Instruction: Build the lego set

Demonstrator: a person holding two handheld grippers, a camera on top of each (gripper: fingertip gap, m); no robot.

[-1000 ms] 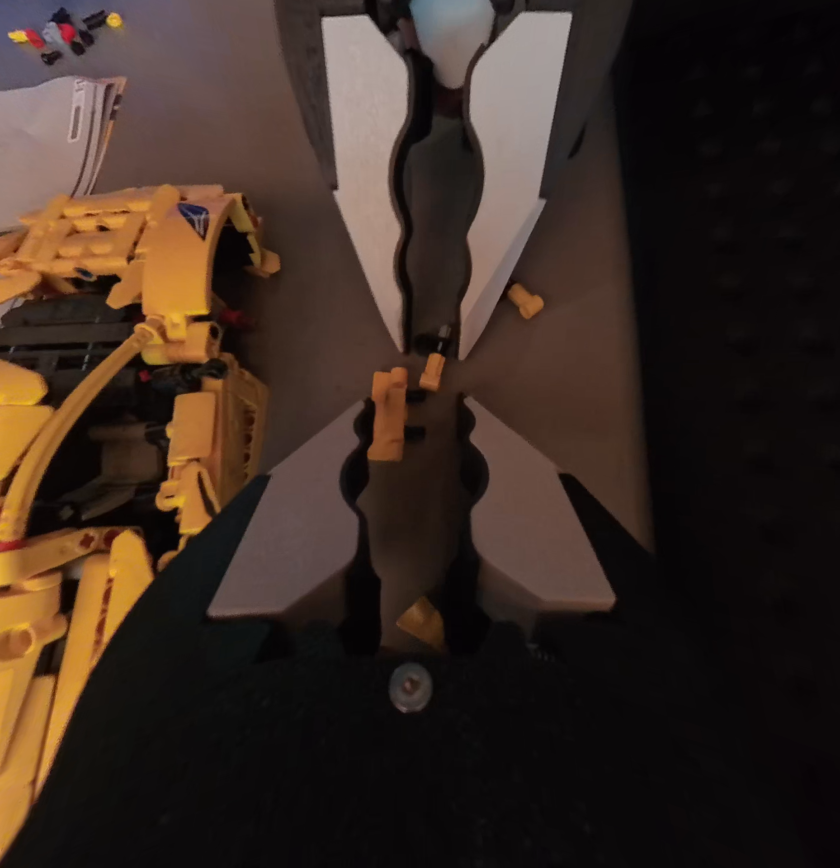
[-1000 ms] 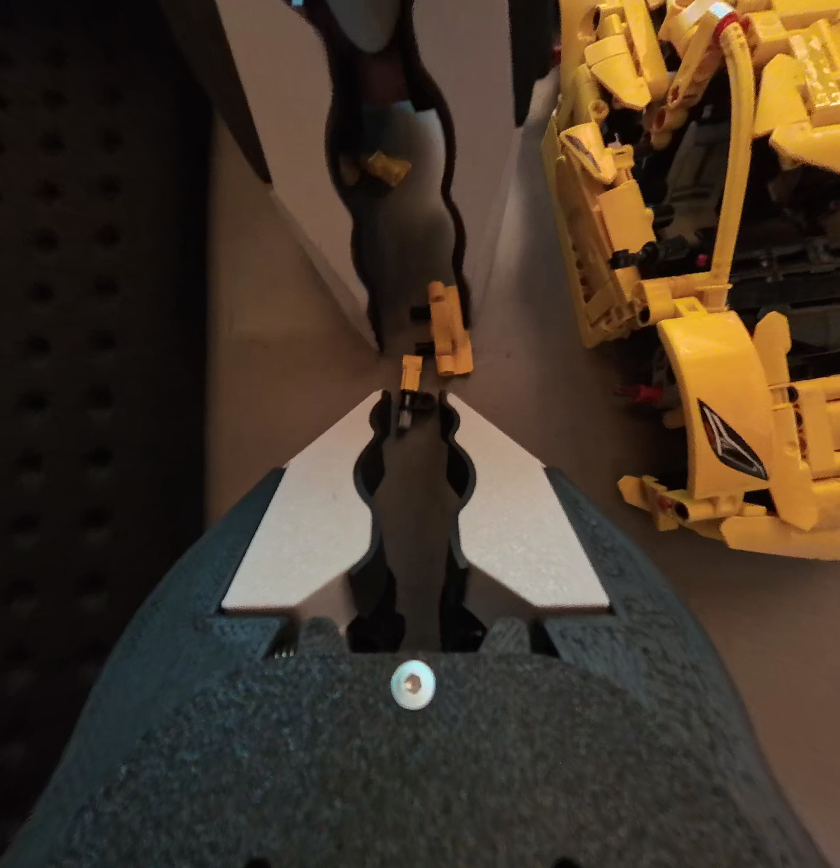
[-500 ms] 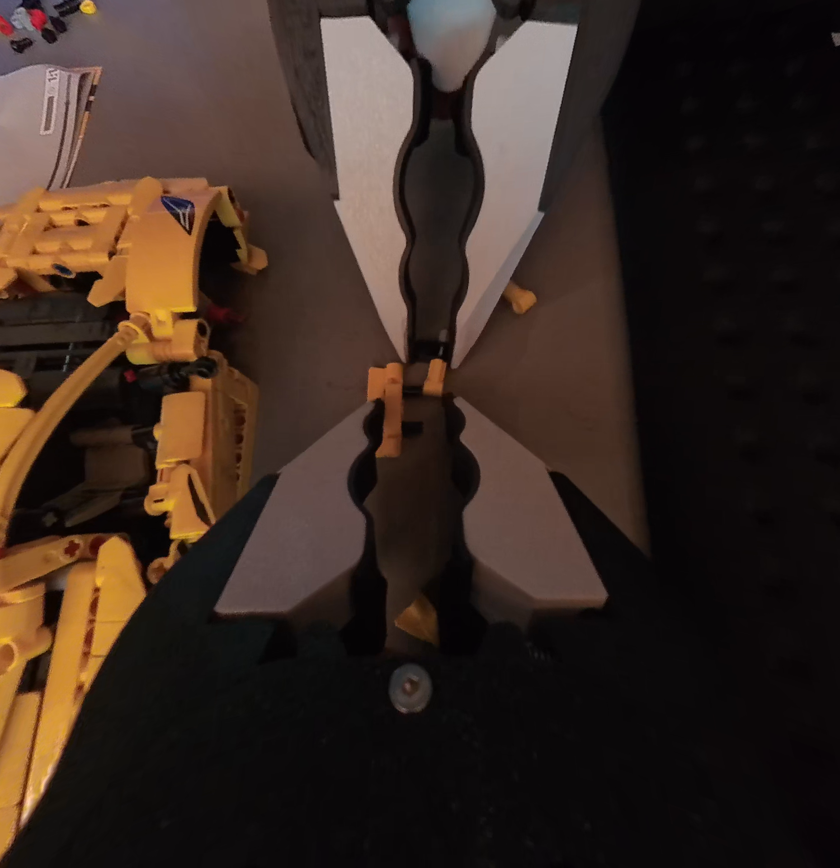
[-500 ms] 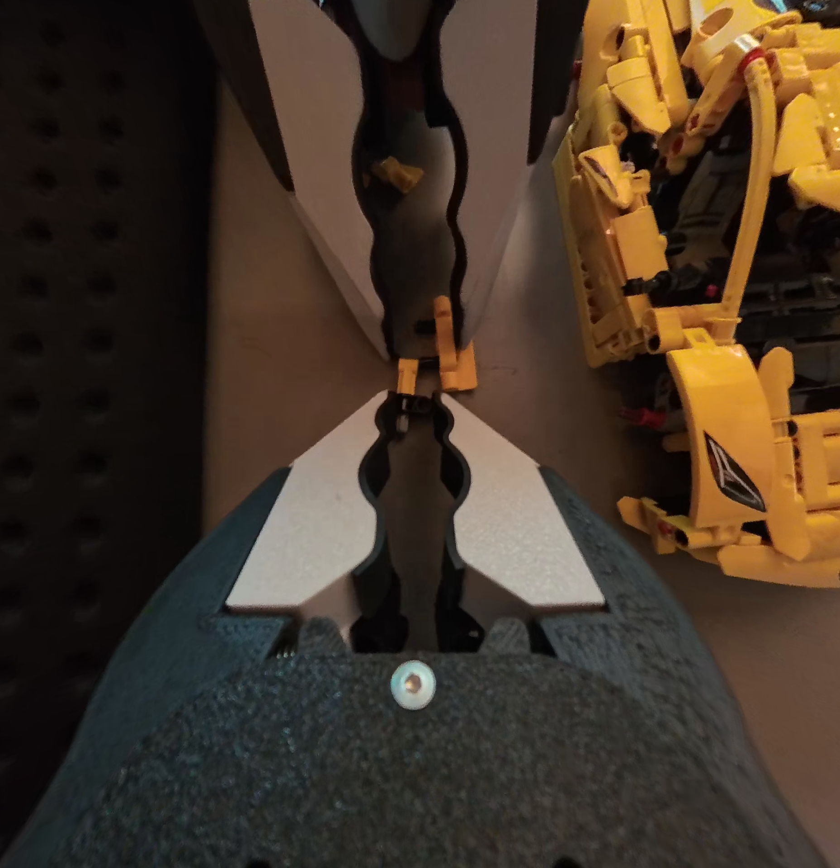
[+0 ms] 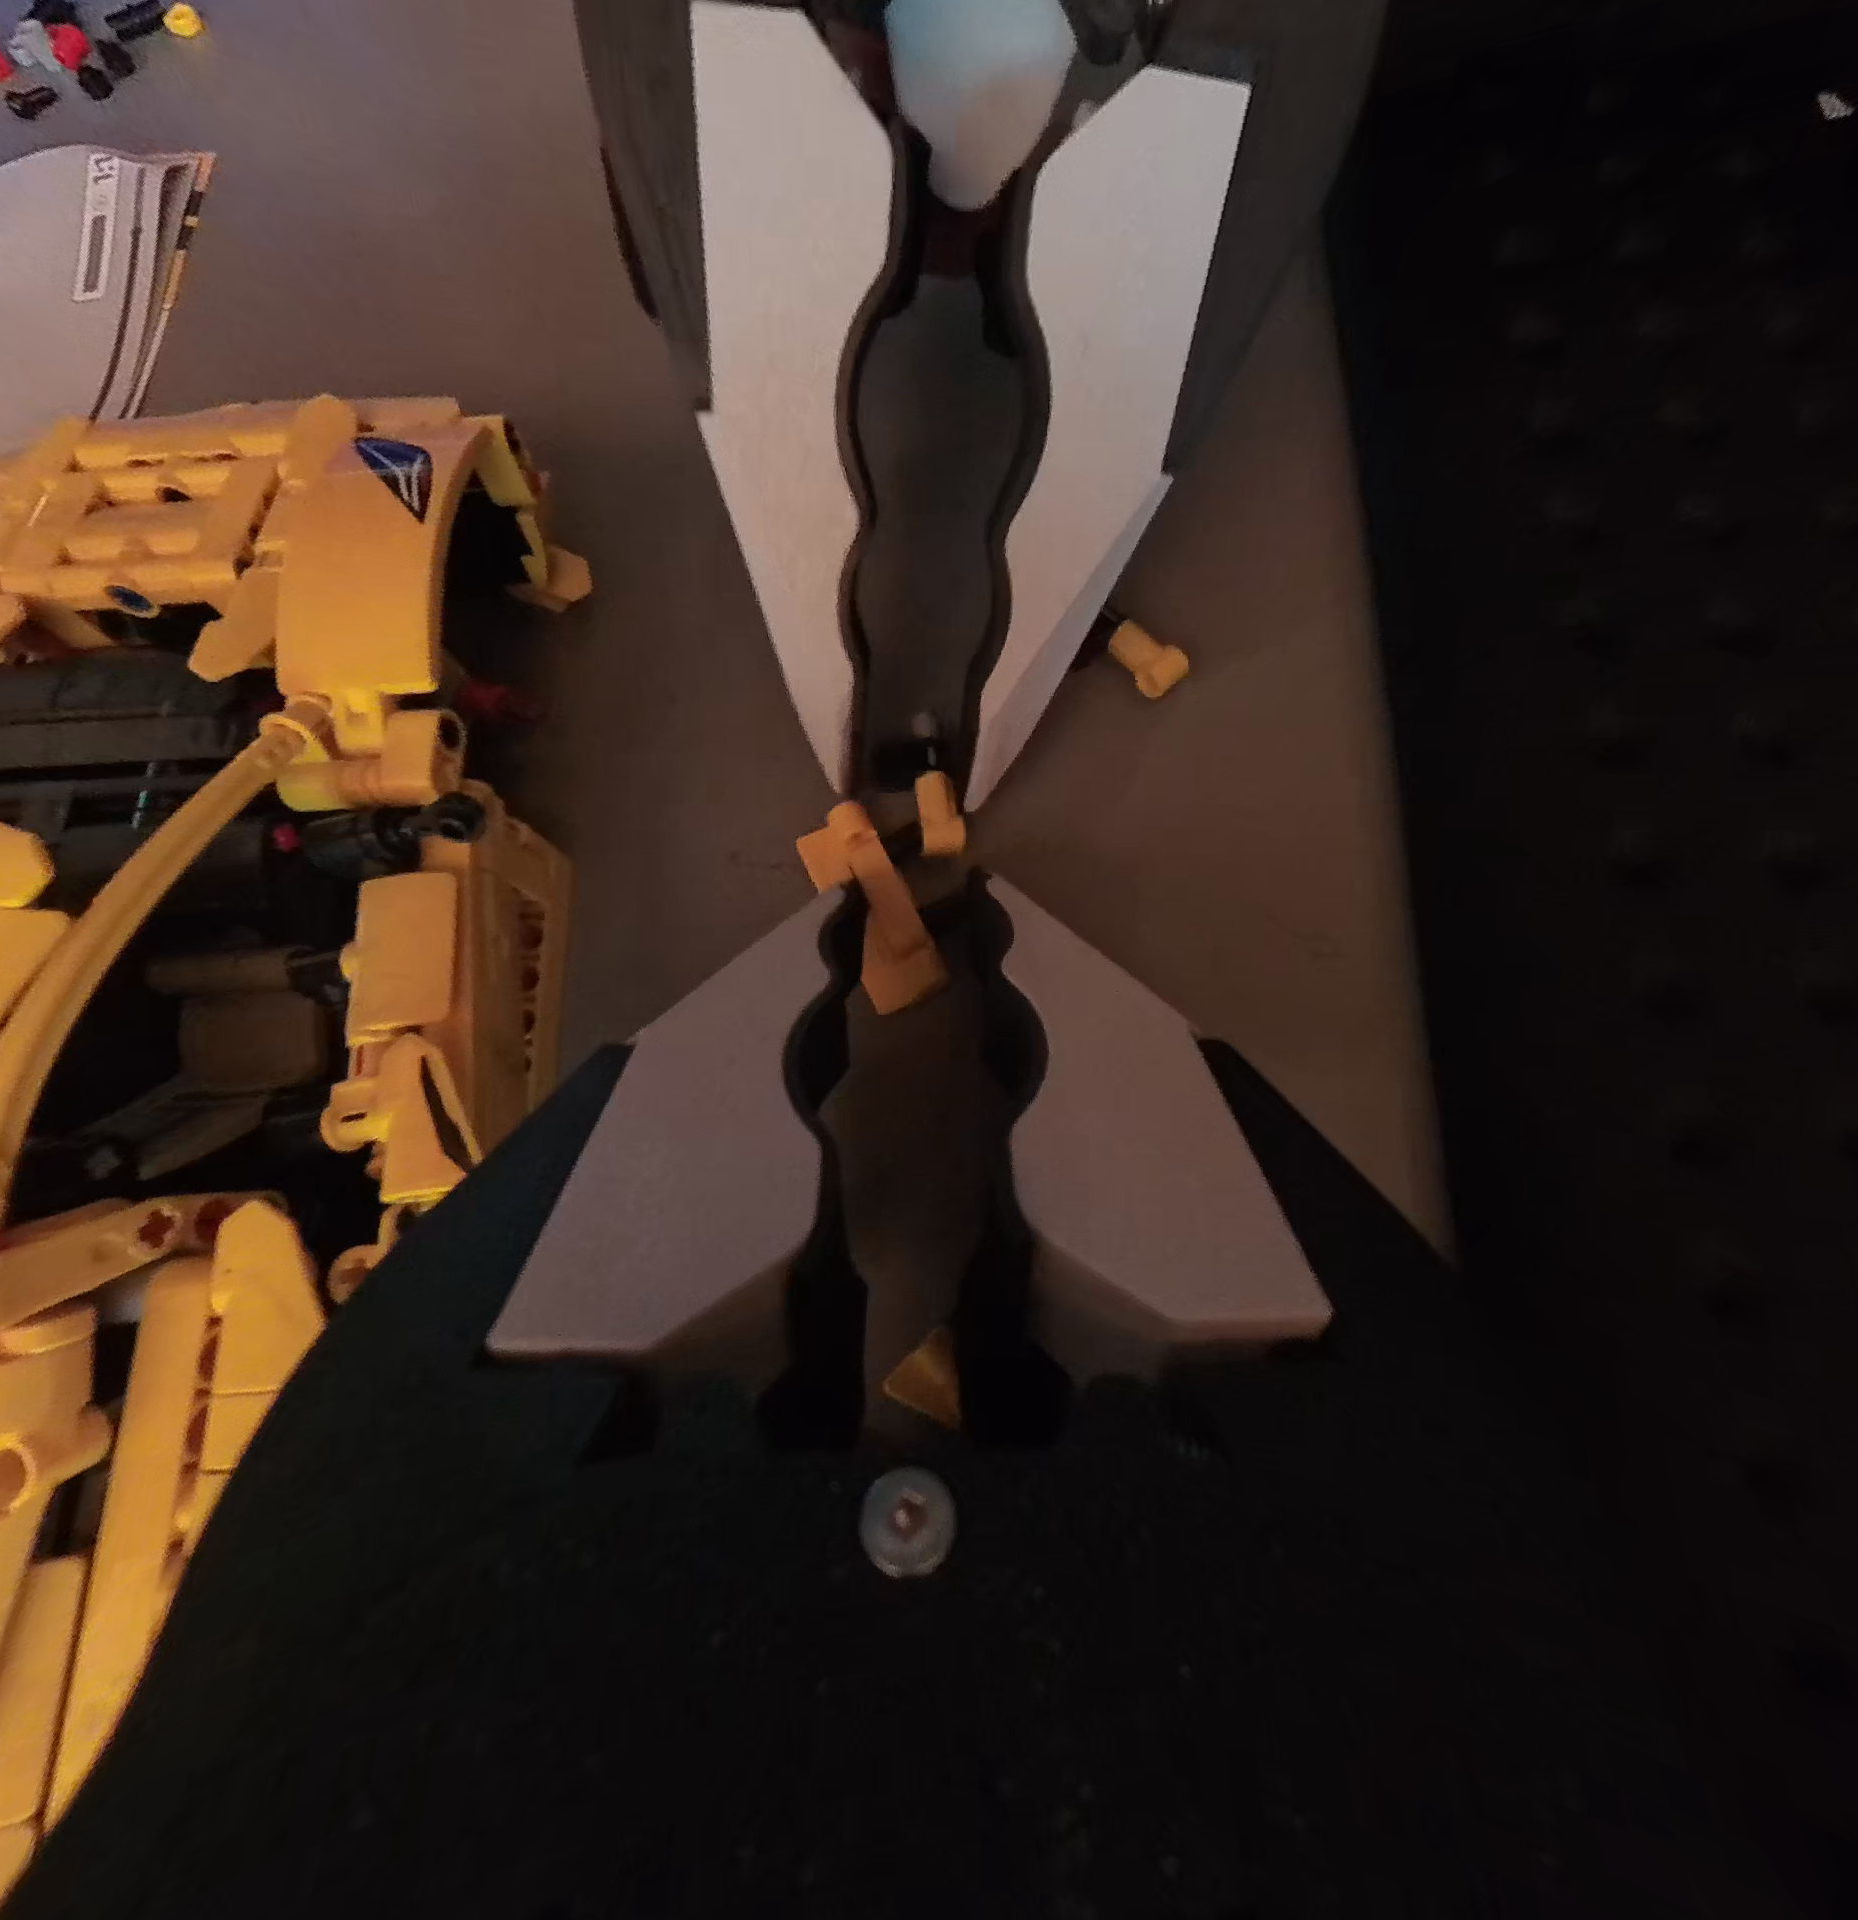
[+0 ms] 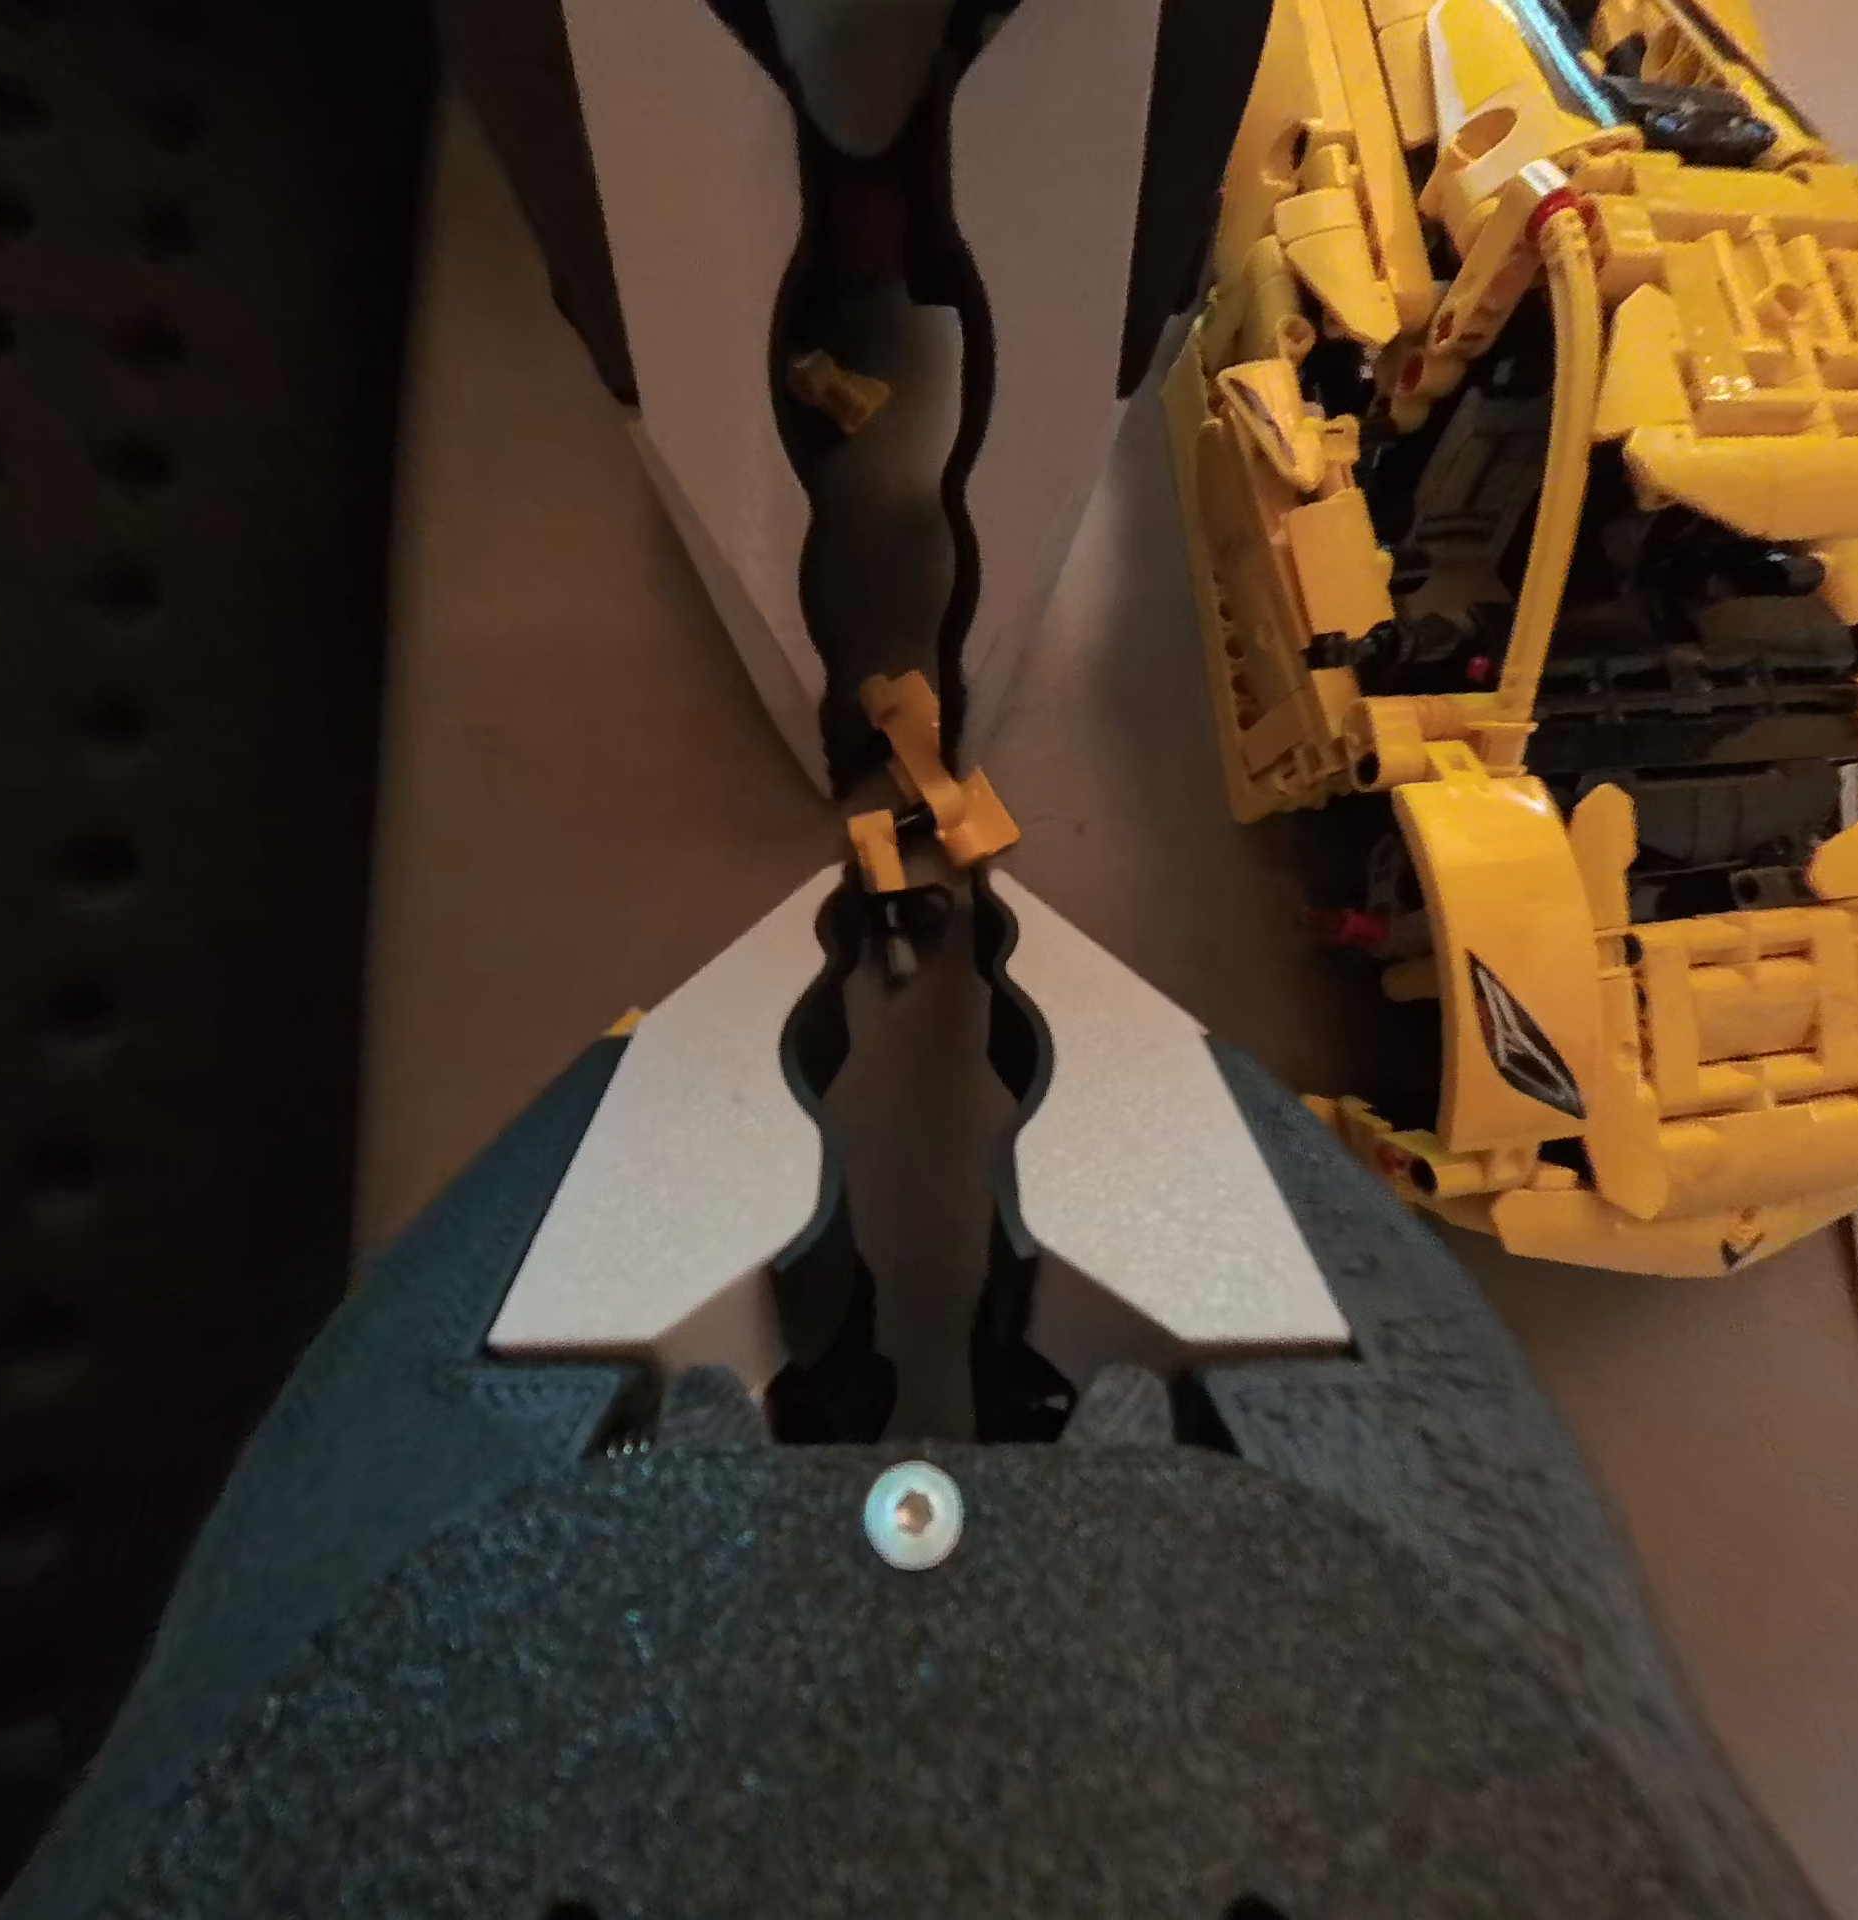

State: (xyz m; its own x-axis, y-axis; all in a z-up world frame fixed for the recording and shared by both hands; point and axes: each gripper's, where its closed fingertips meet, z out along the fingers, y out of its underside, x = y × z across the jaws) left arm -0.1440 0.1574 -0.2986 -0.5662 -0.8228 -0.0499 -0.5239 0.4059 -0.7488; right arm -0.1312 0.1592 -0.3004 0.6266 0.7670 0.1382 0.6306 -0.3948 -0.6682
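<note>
The yellow lego car (image 6: 1527,727) sits on the bench beside both grippers, where the left gripper (image 5: 904,935), pinching a yellow piece (image 5: 883,914), has now met the right gripper (image 6: 904,894) pinching a small pin piece (image 6: 883,847), so they look joined.

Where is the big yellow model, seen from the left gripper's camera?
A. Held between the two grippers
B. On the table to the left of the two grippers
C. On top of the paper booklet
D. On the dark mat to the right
B: the big yellow model sits on the table, left of where the left gripper and right gripper meet.
</note>
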